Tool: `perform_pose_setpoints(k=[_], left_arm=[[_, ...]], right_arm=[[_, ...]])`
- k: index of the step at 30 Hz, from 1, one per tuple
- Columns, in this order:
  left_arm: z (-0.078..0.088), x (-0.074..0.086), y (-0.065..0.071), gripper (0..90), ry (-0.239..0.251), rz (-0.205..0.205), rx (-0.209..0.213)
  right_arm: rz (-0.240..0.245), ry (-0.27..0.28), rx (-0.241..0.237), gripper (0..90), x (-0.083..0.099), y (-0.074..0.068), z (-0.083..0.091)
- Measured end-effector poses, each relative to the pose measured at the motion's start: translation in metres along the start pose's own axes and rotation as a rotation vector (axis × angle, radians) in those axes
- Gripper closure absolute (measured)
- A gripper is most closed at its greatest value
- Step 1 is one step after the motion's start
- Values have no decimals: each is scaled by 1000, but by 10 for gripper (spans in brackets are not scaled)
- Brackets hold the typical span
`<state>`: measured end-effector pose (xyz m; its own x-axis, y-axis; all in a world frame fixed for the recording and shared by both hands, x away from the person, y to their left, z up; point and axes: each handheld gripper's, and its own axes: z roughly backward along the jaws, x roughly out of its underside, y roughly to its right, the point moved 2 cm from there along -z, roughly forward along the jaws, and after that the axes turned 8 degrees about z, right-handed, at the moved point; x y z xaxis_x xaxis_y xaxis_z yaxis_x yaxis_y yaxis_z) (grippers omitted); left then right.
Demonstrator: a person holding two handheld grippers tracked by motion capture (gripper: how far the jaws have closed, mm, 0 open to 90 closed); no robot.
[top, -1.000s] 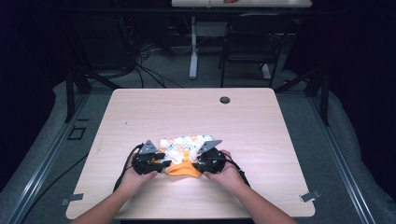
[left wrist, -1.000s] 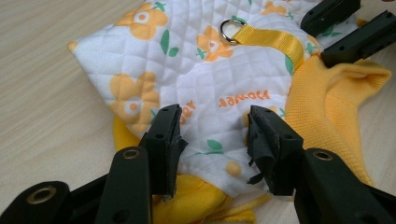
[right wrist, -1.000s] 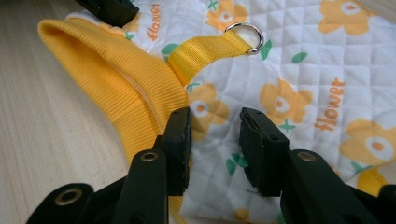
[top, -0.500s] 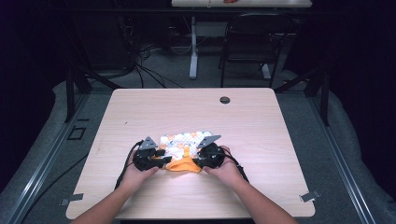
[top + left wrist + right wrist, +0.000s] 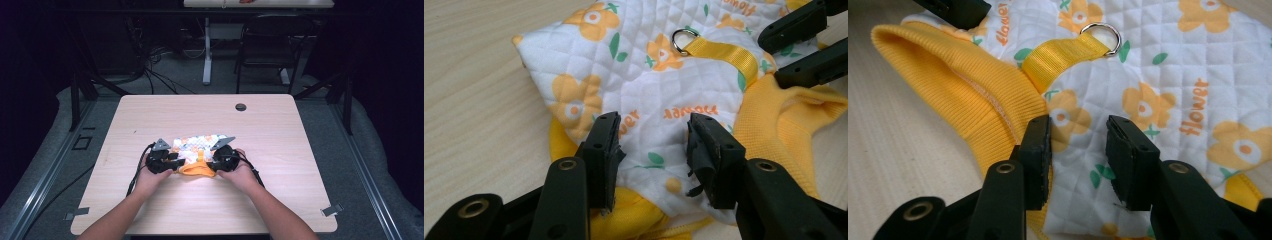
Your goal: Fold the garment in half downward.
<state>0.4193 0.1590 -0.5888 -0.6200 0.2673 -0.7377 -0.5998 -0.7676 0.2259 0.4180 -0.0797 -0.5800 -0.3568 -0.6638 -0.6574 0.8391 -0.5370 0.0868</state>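
Small white quilted garment with orange flowers and yellow ribbed trim [image 5: 644, 95] on the table [image 5: 300, 150] looks soft, light, floppy; left gripper [image 5: 653, 145] and right gripper [image 5: 1078, 150], jaws apart over it, best pinch the thick ribbed hem.

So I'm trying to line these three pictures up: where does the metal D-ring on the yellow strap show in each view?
High view: too small to make out; the quilted flower garment lies between the two grippers.
Left gripper view: metal D-ring at upper centre, yellow strap running right from it.
Right gripper view: the ring at top centre, strap running down-left.
Shared landmark: the yellow ribbed collar.
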Motion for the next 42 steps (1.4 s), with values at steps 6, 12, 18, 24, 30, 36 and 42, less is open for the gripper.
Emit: perform_pose_setpoints(k=[6,12,18,24,30,36,42], left_arm=[[-6,-7,-6,562,2,10,-16],[-9,-13,-7,561,-9,8,-28],[-11,-15,-8,562,-13,23,-29],[-13,-16,-9,562,-4,32,-40],[-8,-18,-6,553,-1,36,-56],[7,-23,-2,513,-5,42,-53],[27,-22,-1,496,16,57,-29]], right_arm=[[-19,7,2,606,-4,12,-5],[-34,8,12,601,-6,17,-8],[-52,16,12,597,-6,18,-8],[-73,15,18,591,-8,22,-9],[-80,16,11,577,-12,22,-3],[-75,52,26,567,-14,19,17],[-67,66,49,547,-12,12,37]])
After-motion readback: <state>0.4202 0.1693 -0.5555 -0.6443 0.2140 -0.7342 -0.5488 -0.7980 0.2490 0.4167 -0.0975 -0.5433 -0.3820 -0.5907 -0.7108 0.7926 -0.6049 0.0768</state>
